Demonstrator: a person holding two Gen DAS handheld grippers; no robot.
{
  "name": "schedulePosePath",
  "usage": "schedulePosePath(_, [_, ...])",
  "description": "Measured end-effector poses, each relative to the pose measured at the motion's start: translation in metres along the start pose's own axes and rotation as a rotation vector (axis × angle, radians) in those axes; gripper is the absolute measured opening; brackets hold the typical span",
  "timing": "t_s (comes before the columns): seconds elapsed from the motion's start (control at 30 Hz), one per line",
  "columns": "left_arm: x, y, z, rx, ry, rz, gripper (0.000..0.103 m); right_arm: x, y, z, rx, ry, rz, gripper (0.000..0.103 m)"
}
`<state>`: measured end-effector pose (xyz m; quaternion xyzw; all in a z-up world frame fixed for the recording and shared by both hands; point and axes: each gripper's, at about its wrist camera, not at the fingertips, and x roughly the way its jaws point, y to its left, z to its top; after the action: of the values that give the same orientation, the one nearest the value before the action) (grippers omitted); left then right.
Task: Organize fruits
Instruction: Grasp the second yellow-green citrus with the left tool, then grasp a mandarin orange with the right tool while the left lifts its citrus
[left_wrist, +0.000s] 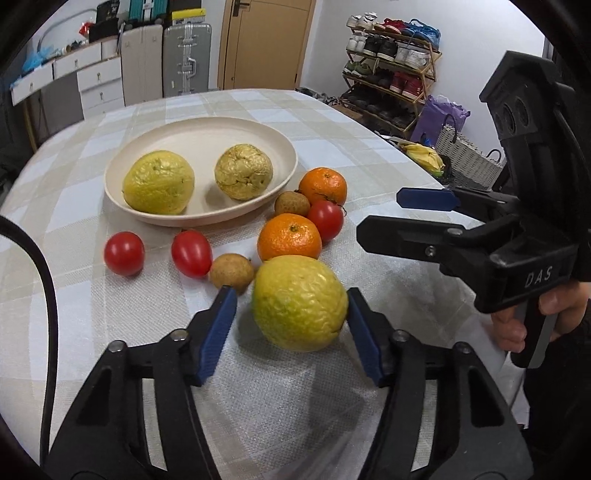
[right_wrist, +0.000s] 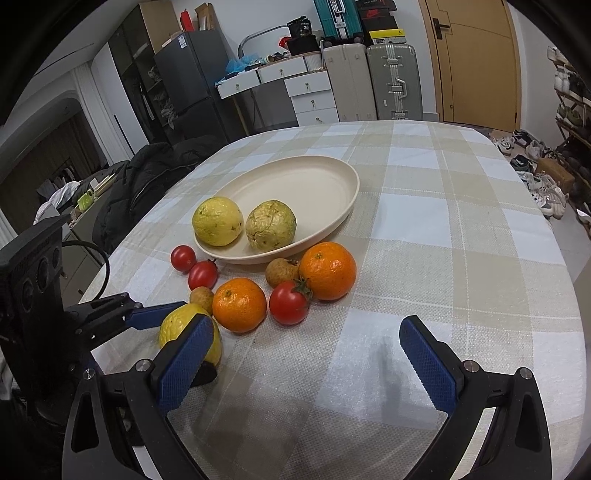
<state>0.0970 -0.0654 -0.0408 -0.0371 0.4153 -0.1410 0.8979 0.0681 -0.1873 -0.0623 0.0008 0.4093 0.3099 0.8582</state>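
The left gripper straddles a wrinkled yellow citrus on the checked tablecloth: one blue pad meets the rind on the right, the other stands just clear, so the jaws are not yet clenched. From the right wrist view, the right gripper's near finger hides much of that fruit; its own jaws are spread wide over bare cloth. Two more wrinkled yellow fruits sit in the cream plate. Beside the plate cluster two oranges, three tomatoes and two small brown fruits, kind unclear. "DAS" reads on the right gripper's body; a hand holds its trigger.
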Motion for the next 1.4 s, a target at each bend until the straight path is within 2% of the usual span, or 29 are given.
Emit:
schedulePosePath(0.17, [0.001, -0.001, -0.001, 0.015, 0.006, -0.023, 0.047, 0.001, 0.0, -0.001, 0.001, 0.005, 0.005, 0.103])
schedulePosePath(0.37, [-0.012, 0.005, -0.002, -0.001, -0.038, -0.049, 0.046, 0.004, 0.002, -0.001, -0.001, 0.019, 0.023, 0.103])
schedulePosePath(0.53, [-0.027, 0.021, -0.001, -0.029, -0.08, -0.005, 0.046, 0.01, 0.007, -0.003, 0.003, 0.051, 0.087, 0.101])
schedulePosePath(0.67, [-0.038, 0.03, 0.001, -0.006, -0.13, 0.076, 0.047, 0.018, 0.014, -0.006, -0.005, 0.095, 0.118, 0.078])
schedulePosePath(0.83, [-0.037, 0.046, 0.001, -0.047, -0.121, 0.068, 0.047, 0.025, 0.025, -0.01, -0.016, 0.11, 0.159, 0.07])
schedulePosePath(0.93, [-0.037, 0.051, 0.0, -0.057, -0.12, 0.072, 0.047, 0.029, 0.03, -0.009, -0.009, 0.106, 0.175, 0.062])
schedulePosePath(1.07, [-0.037, 0.052, -0.002, -0.062, -0.117, 0.069, 0.047, 0.032, 0.038, -0.007, -0.005, 0.098, 0.17, 0.054])
schedulePosePath(1.23, [-0.036, 0.052, -0.001, -0.06, -0.119, 0.071, 0.047, 0.039, 0.043, -0.003, -0.002, 0.077, 0.134, 0.052])
schedulePosePath(1.4, [-0.036, 0.053, -0.002, -0.061, -0.119, 0.071, 0.047, 0.043, 0.042, 0.0, 0.018, 0.073, 0.1, 0.04])
